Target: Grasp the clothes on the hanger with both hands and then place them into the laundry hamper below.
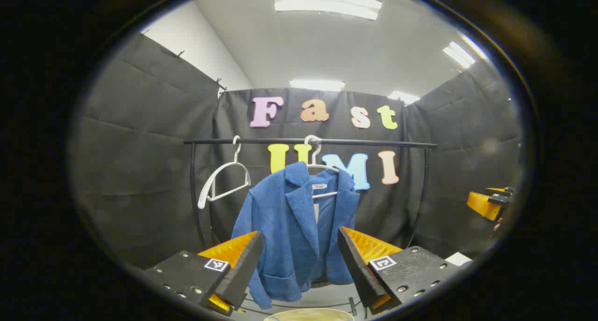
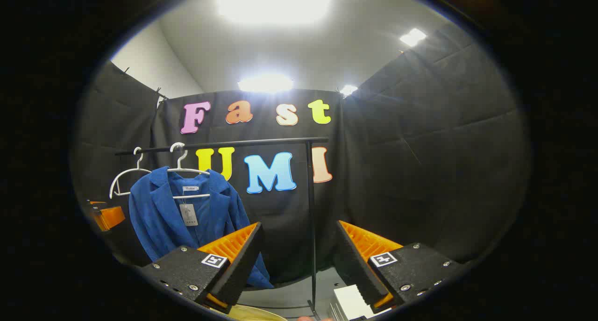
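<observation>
Empty white plastic hanger (image 1: 223, 181) at left of black rail (image 1: 308, 142). Blue corduroy jacket (image 1: 294, 227) hangs mid-rail on 2nd white hanger (image 1: 322, 171). Left tool (image 1: 299, 265), right tool (image 2: 299, 265): both jaws apart, holding nothing. Jacket prob soft, floppy, fairly light; take both shoulders.

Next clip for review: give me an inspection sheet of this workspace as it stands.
Surface: grey floor under the rack.
Job's things: blue jacket hangs on a white hanger on the black rail; hamper rim just visible below.
Clutter: spare white hanger, bare; white object on the floor.
Grippers: left gripper open, short of the jacket; right gripper open, aimed right of the jacket.
Cables: nothing seen.
Surroundings: black cloth walls, ceiling lights.
</observation>
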`<action>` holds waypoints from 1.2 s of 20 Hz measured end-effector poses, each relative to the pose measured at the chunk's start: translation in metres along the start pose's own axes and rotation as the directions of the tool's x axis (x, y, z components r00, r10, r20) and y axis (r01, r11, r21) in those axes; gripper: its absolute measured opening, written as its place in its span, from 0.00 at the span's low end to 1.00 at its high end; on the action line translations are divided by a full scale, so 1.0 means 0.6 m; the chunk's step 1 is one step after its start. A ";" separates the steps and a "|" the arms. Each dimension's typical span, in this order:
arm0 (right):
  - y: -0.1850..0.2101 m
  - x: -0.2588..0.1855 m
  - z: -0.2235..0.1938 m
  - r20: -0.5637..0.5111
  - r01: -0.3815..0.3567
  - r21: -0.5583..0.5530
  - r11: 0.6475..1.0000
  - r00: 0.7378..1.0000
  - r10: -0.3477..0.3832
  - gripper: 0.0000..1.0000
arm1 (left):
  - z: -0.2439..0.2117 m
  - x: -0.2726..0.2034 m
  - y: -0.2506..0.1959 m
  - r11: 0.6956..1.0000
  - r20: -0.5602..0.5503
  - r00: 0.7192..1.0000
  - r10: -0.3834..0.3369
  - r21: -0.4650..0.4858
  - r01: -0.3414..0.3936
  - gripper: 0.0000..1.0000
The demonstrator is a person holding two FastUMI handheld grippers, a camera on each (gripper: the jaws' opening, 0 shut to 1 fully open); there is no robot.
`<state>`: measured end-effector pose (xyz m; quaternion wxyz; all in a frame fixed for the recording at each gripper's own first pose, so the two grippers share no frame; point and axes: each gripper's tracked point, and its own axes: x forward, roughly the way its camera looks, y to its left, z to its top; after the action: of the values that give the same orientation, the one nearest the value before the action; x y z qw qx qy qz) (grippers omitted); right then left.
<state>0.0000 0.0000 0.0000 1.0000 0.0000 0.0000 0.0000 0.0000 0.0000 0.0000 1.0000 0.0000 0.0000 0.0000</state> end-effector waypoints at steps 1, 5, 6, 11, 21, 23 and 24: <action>-0.004 -0.001 0.000 -0.001 0.005 -0.001 1.000 1.000 -0.005 0.95 | -0.004 0.000 0.000 1.000 0.000 1.000 0.008 0.001 -0.008 0.93; -0.010 -0.009 -0.003 0.010 0.025 0.005 1.000 1.000 -0.025 0.95 | -0.009 0.006 0.008 0.999 0.002 0.999 0.032 0.022 -0.032 0.93; -0.010 -0.008 -0.008 0.008 0.030 0.003 1.000 1.000 -0.030 0.95 | -0.009 0.005 0.008 0.999 0.006 0.999 0.036 0.020 -0.036 0.93; -0.013 -0.010 -0.011 0.005 0.063 0.018 0.998 0.998 -0.064 0.95 | -0.010 -0.014 0.023 0.997 0.045 0.996 0.079 0.006 -0.080 0.93; -0.002 -0.005 -0.032 -0.029 -0.013 0.020 1.000 0.999 0.013 0.94 | -0.053 -0.042 0.023 0.996 -0.008 0.997 0.083 -0.012 -0.083 0.93; 0.016 -0.013 -0.039 -0.049 -0.037 0.026 0.999 0.998 0.038 0.94 | -0.057 -0.043 0.026 0.996 -0.016 0.996 0.087 -0.013 -0.087 0.93; 0.026 -0.015 -0.041 -0.055 -0.047 0.024 0.999 0.997 0.048 0.94 | -0.058 -0.042 0.026 0.996 -0.018 0.996 0.086 -0.014 -0.087 0.93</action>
<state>-0.0092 0.0156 -0.0248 0.9993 0.0113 0.0278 0.0236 -0.0252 0.0156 -0.0349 0.9990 -0.0073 0.0085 0.0433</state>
